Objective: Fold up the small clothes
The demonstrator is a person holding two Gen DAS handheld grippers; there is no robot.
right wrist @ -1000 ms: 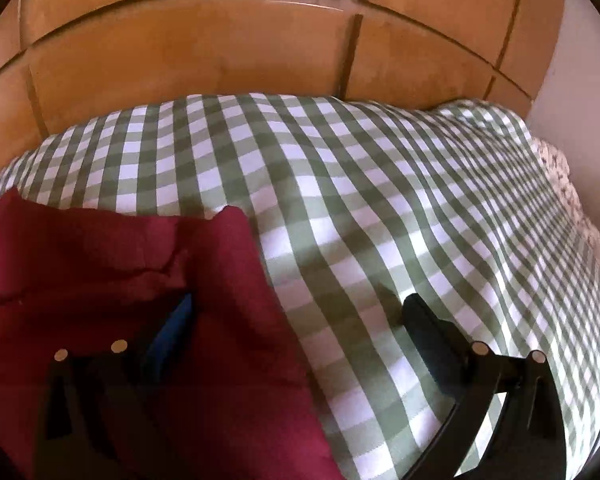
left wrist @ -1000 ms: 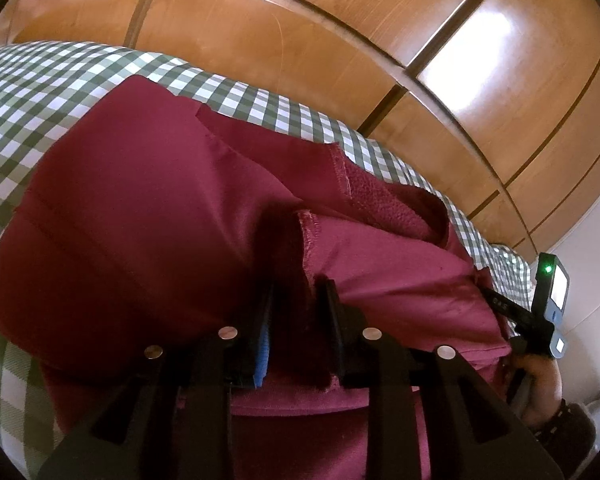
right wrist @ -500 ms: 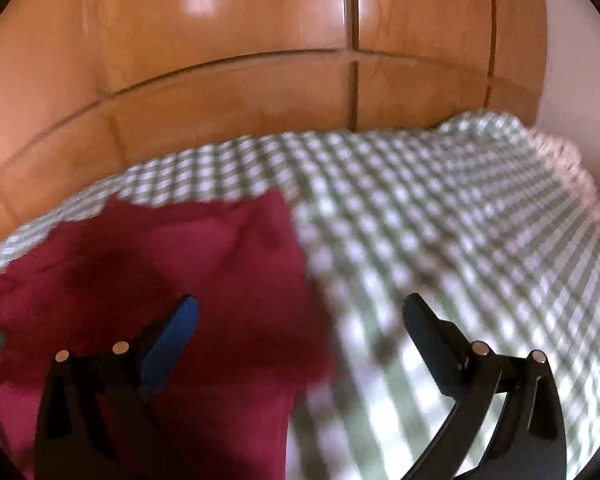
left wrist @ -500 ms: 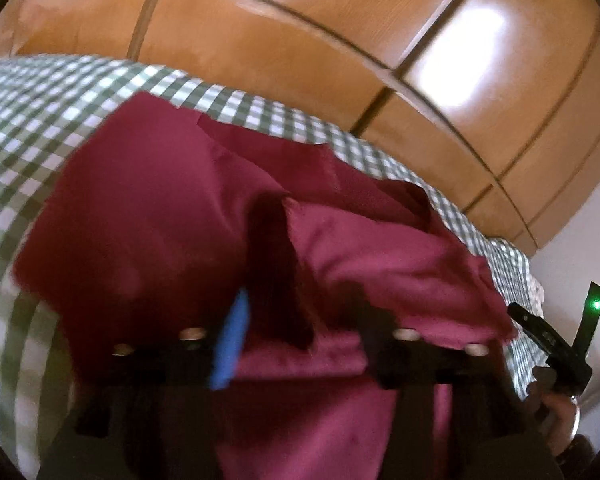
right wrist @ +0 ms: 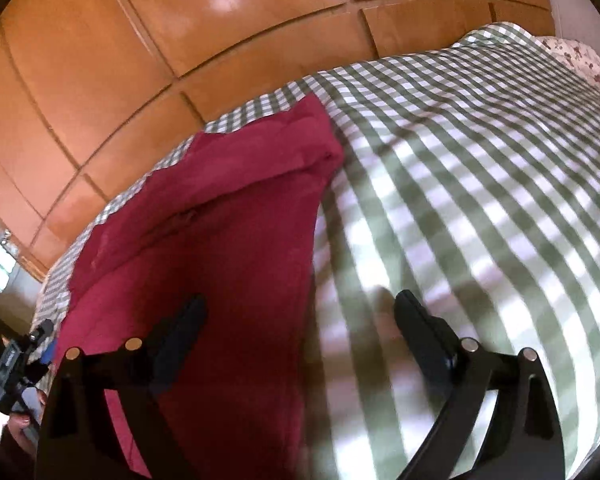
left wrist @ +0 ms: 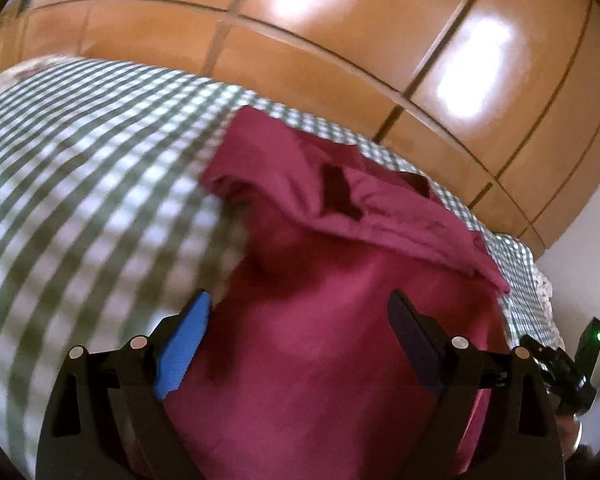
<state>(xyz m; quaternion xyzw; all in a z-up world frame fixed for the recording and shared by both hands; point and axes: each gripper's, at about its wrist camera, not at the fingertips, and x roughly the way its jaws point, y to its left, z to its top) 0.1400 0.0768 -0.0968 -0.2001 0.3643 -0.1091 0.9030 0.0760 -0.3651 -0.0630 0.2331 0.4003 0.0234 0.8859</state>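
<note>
A dark red garment (left wrist: 332,320) lies on the green-checked bedspread (left wrist: 80,184), with its far part folded back over itself. My left gripper (left wrist: 300,320) is open and empty above the garment's near part. The garment also shows in the right wrist view (right wrist: 228,240), with its right edge running between my fingers. My right gripper (right wrist: 300,316) is open and empty over that edge, its right finger above bare bedspread (right wrist: 480,184). Each gripper shows at the other view's edge, the right one (left wrist: 572,368) and the left one (right wrist: 16,364).
A wooden panelled wardrobe (left wrist: 340,32) stands right behind the bed (right wrist: 180,40). A floral pillow (right wrist: 580,60) lies at the far right of the bed. A white wall (left wrist: 588,248) is to the right.
My left gripper has let go of the garment fold and opened wide, then drawn back. The fold now lies flat. My right gripper stayed open and swung left and back.
</note>
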